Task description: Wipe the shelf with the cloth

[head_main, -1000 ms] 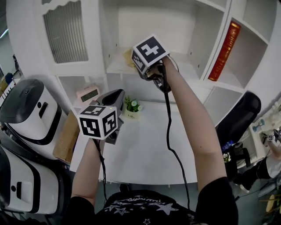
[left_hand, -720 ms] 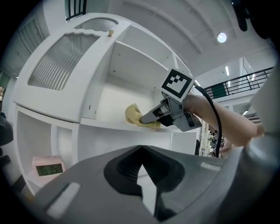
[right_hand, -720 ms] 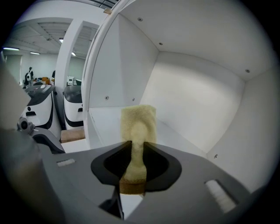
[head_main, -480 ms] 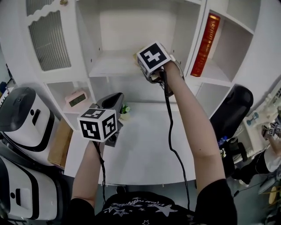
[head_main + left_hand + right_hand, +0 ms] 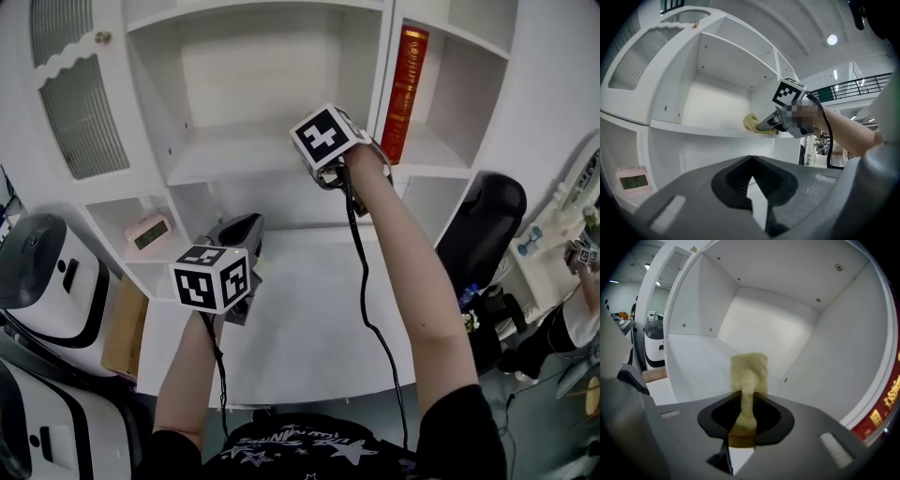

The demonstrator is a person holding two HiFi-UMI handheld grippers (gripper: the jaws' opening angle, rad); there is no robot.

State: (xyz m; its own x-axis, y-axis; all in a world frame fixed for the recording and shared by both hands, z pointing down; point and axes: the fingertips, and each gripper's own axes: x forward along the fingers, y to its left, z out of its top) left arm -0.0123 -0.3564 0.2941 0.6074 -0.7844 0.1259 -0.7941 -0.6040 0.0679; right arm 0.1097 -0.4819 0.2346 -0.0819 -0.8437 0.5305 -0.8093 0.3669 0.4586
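White shelf (image 5: pixel 696 359) under fuzzy yellow cloth (image 5: pixel 749 371) pinched by right tongs (image 5: pixel 742 393); left tongs (image 5: pixel 750 159) closed.

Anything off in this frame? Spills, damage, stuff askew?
Nothing stands out. The right gripper is shut on the cloth in the shelf, whose surfaces look clean and undamaged. The left gripper is shut and empty, below shelf level. The book stands upright in the next compartment.

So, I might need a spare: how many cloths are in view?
1: a yellow fabric cloth, pinched in the right gripper's jaws and lying on the white shelf. No other shows, though one could be hidden.
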